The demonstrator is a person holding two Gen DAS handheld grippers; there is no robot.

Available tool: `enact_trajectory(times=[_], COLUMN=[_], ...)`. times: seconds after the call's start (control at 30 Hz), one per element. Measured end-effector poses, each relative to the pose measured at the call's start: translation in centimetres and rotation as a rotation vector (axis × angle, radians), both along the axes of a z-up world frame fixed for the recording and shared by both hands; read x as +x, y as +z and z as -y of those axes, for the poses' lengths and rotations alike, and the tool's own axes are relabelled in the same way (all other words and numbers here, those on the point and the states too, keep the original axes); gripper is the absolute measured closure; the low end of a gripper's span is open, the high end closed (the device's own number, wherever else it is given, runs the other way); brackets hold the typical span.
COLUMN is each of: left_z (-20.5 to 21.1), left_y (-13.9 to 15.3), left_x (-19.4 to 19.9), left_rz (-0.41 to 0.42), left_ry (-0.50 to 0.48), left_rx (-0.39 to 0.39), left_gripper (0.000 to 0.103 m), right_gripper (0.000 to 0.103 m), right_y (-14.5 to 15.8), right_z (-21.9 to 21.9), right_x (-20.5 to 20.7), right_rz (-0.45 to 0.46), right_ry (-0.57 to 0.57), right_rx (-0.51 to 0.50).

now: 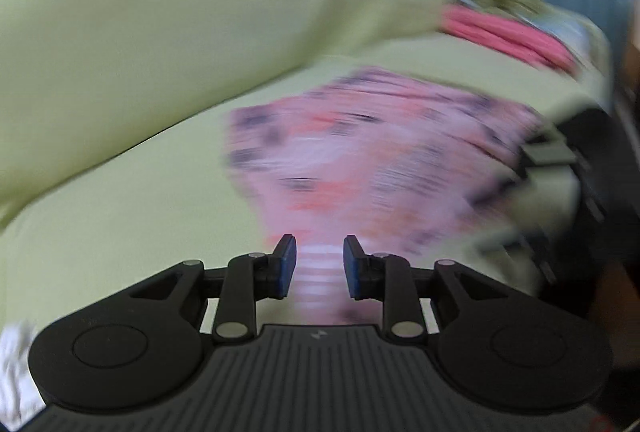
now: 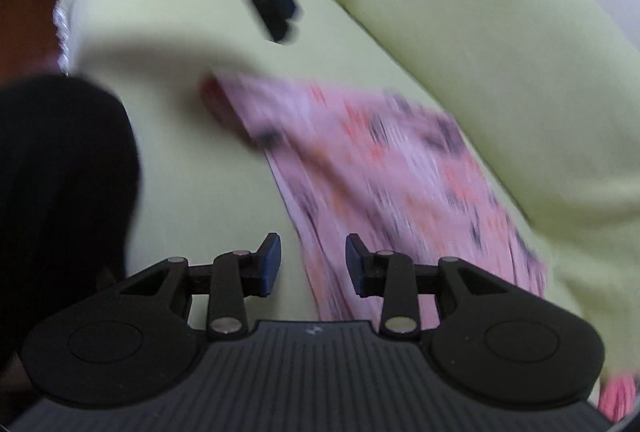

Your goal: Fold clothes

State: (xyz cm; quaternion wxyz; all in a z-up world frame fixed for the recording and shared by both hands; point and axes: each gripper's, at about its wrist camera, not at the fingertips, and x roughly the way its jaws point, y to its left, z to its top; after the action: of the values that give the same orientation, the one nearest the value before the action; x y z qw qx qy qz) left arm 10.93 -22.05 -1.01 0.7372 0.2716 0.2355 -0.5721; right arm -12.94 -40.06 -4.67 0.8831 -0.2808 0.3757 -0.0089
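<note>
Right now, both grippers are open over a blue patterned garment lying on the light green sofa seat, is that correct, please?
Not quite: the garment is pink with a dark and orange pattern, not blue, as the right wrist view shows. The rest holds: the left gripper and right gripper are both open over it on the light green sofa seat.

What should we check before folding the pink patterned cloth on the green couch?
1. Pink patterned cloth lies flat on the green couch: ok.
2. Left gripper open, nothing pinched: ok.
3. Right gripper open: ok.
4. Right gripper lined up with the cloth's edge: cannot tell, too blurry.
5. Bright pink garment apart from the cloth: ok.
6. Cloth free of wrinkles: cannot tell.
</note>
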Motion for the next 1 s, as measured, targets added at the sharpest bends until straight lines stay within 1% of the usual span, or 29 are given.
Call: enact_trajectory(times=[0.07,0.13,0.17,0.2,0.23,0.3,0.4,0.53,0.6,0.67,0.7,0.77,0.83,0.9,0.93,1.0], left_z=[1.2,2.4,2.9,3.3,3.4,3.4,3.2,4.7,5.9,7.8,8.7,10.6,12.9,15.4,16.6,17.6], left_y=[-1.5,-3.0,-3.6,-4.1,-4.3,-4.2,-3.2,-2.8,-2.8,-2.6,-2.6,-2.5,-2.8,-3.5,-4.0,-4.2], left_x=[-1.5,-2.2,-2.4,-2.6,-2.8,-3.2,-3.7,-4.4,-4.7,-5.9,-6.6,-7.9,-9.8,-11.7,-12.6,-13.2], left_rz=[0.021,0.03,0.032,0.038,0.042,0.047,0.029,0.033,0.032,0.028,0.025,0.02,0.024,0.035,0.042,0.039], left_ry=[-0.058,-0.079,-0.08,-0.081,-0.077,-0.065,-0.07,-0.078,-0.079,-0.113,-0.132,-0.171,-0.208,-0.242,-0.255,-0.257], left_rx=[0.032,0.059,0.071,0.079,0.082,0.077,0.047,0.05,0.048,0.032,0.023,0.006,-0.001,-0.001,0.008,0.024], left_gripper=[0.069,0.069,0.07,0.07,0.07,0.07,0.07,0.07,0.07,0.07,0.07,0.07,0.07,0.07,0.069,0.069], right_gripper=[0.072,0.073,0.077,0.088,0.102,0.102,0.102,0.101,0.096,0.083,0.082,0.082,0.082,0.08,0.08,0.079], right_y=[-1.0,-1.6,-1.9,-2.0,-2.1,-1.4,-0.1,0.2,0.8,0.9,0.7,0.4,0.2,0.0,-0.2,-0.9], right_z=[1.3,1.9,2.2,2.3,2.3,1.9,0.9,3.0,4.3,6.0,7.2,10.9,14.9,18.6,19.9,21.8], right_x=[-0.9,-1.4,-1.7,-1.8,-1.8,-2.4,-3.9,-4.4,-4.9,-5.8,-6.0,-7.2,-8.3,-9.1,-9.5,-10.1], right_rz=[-0.026,-0.024,-0.021,-0.021,-0.035,-0.032,-0.022,-0.045,-0.028,0.006,0.015,0.012,0.007,0.02,0.02,0.016], right_ry=[-0.053,-0.051,-0.049,-0.044,-0.051,-0.021,0.031,0.008,-0.017,-0.06,-0.096,-0.221,-0.357,-0.462,-0.489,-0.503], right_rx=[-0.056,-0.074,-0.081,-0.08,-0.077,-0.03,0.052,0.163,0.207,0.174,0.147,0.122,0.14,0.141,0.129,0.088])
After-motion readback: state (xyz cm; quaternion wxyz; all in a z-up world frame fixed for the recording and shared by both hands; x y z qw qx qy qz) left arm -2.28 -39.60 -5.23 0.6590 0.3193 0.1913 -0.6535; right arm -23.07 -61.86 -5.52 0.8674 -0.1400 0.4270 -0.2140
